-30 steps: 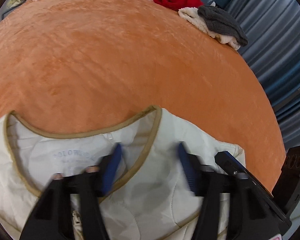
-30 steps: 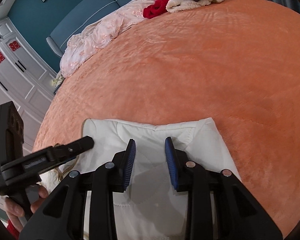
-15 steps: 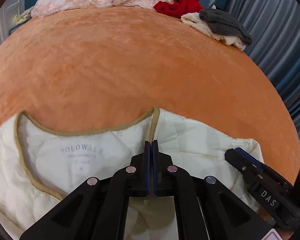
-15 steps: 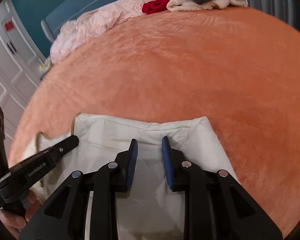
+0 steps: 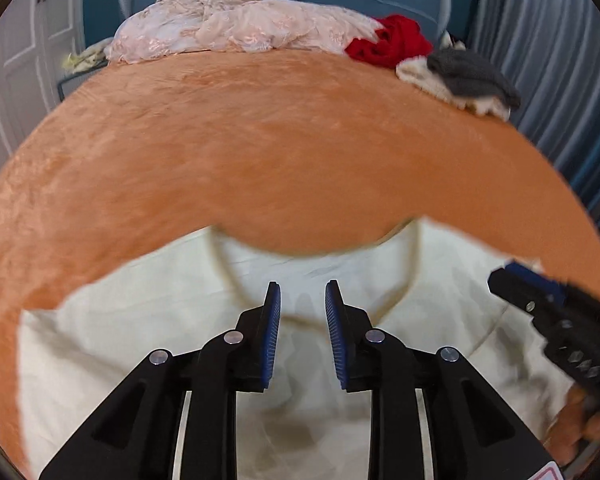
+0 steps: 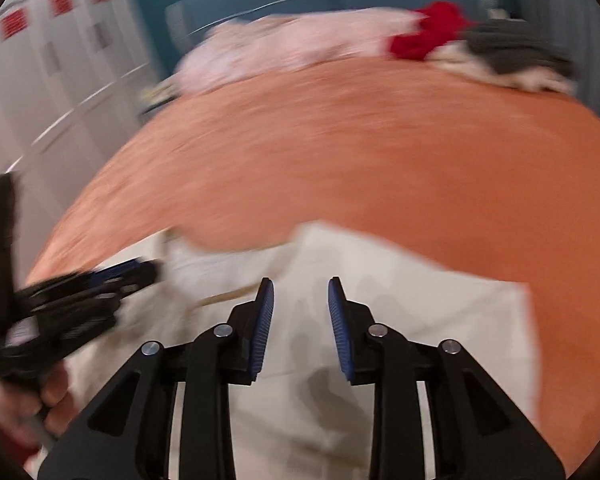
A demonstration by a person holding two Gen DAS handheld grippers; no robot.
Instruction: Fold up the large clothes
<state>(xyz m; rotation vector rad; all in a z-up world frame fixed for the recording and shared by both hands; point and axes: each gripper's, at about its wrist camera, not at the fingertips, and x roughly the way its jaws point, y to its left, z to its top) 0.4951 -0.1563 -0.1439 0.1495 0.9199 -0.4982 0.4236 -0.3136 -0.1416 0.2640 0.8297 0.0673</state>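
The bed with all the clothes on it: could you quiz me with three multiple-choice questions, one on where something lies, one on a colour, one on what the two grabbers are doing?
1. Where does the red garment lie?
A. at the far edge of the bed, beside the grey garment
B. on the cream jacket
C. on the floor

2. What colour is the bedspread?
A. blue
B. orange
C. green

3. How do the left gripper and right gripper stand?
A. both open, holding nothing
B. both shut on cloth
C. one open, one shut

Answers: 1 A, it sits among the far pile. 2 B, orange plush throughout. 3 A, a gap shows between each pair of blue pads.
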